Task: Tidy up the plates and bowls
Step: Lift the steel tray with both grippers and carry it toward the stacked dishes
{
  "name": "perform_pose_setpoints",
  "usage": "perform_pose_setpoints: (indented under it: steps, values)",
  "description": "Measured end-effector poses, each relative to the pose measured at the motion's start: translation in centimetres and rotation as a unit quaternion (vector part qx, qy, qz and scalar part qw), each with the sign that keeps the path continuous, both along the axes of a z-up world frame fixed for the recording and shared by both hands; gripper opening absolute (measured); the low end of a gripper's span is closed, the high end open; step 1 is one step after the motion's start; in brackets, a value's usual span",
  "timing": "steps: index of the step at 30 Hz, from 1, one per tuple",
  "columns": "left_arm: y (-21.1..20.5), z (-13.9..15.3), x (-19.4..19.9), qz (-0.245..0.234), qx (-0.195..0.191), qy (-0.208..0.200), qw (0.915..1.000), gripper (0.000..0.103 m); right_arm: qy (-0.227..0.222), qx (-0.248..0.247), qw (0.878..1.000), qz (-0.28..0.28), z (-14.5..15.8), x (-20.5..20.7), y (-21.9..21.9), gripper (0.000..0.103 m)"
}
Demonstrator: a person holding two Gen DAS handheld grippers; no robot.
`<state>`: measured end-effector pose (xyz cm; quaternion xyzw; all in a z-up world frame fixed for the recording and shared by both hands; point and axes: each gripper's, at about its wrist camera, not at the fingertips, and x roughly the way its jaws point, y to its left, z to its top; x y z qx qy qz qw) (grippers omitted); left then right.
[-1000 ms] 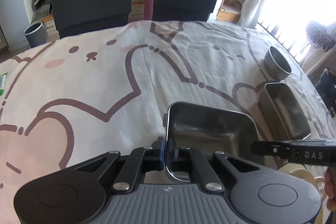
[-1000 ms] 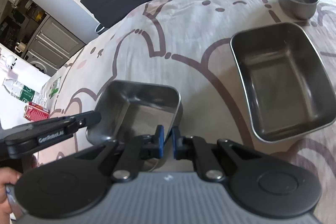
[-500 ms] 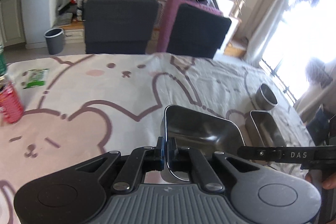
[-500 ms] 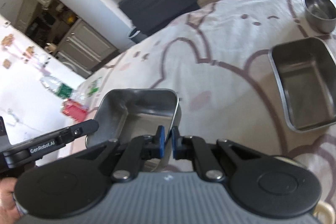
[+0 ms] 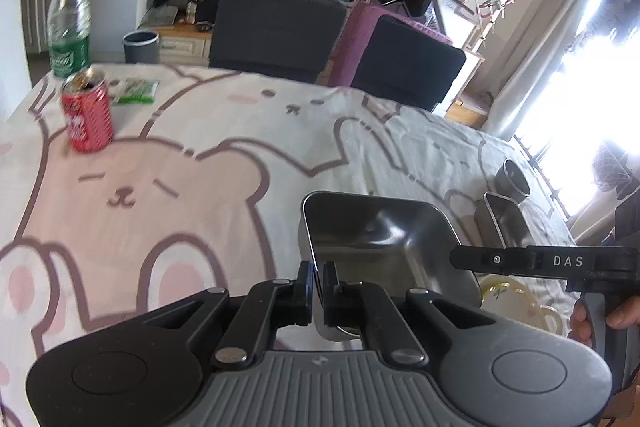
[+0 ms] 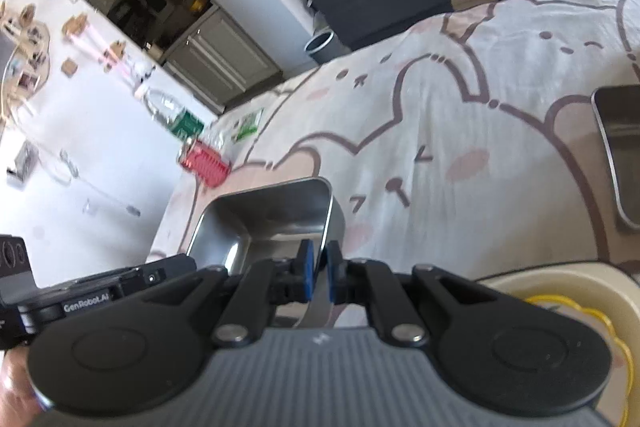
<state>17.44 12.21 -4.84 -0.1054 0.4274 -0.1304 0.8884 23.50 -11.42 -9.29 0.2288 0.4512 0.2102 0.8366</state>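
A rectangular steel tray (image 5: 380,239) hangs tilted above the bear-print tablecloth, held from two sides. My left gripper (image 5: 318,269) is shut on its near left rim. In the right wrist view the same tray (image 6: 264,223) shows its right wall pinched by my right gripper (image 6: 318,255), also shut. A second steel tray (image 5: 500,223) lies on the cloth at the right, with a round steel bowl (image 5: 514,179) just beyond it. A cream plate (image 5: 516,301) with a yellow pattern lies under the held tray's right end and appears again as a cream plate (image 6: 560,287) beside my right gripper.
A red can (image 5: 86,115), a water bottle (image 5: 68,27) and a green packet (image 5: 134,93) stand at the table's far left. Two dark chairs (image 5: 276,31) sit behind the far edge. A hand (image 5: 600,319) holds the right gripper's handle.
Both grippers have lifted the tray and carried it to the left. The can and bottle came into view, and the second tray and bowl slid toward the right edge.
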Motion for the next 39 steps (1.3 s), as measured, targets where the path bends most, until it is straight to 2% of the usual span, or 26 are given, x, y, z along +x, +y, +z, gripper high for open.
perform_pose_setpoints:
  steps: [6,11,20,22,29,39]
  values:
    - [1.8,-0.3,-1.5,0.011,-0.008,0.006,0.9999,0.004,0.016,-0.016,0.999,0.03,-0.6,-1.0,1.8,0.009]
    - [2.5,-1.2,-2.1,0.014,0.006,0.025,0.9996,0.004,0.03,-0.024,0.998,0.051,-1.4,-1.4,3.4,0.009]
    - [2.4,-3.5,-3.4,-0.02,0.03,0.072,0.9967,0.004,0.081,-0.075,0.989,0.097,-3.3,-2.6,5.4,0.009]
    - [2.4,-4.0,-3.7,-0.021,0.043,0.078,0.9958,0.007,0.093,-0.089,0.985,0.111,-3.8,-3.0,5.8,0.009]
    - [3.2,-5.7,-3.7,-0.019,0.07,0.109,0.9914,0.007,0.077,-0.115,0.979,0.152,-4.1,-3.6,8.2,0.01]
    - [3.5,-5.9,-2.8,-0.01,0.077,0.107,0.9912,0.007,0.058,-0.155,0.973,0.16,-3.8,-3.5,9.7,0.01]
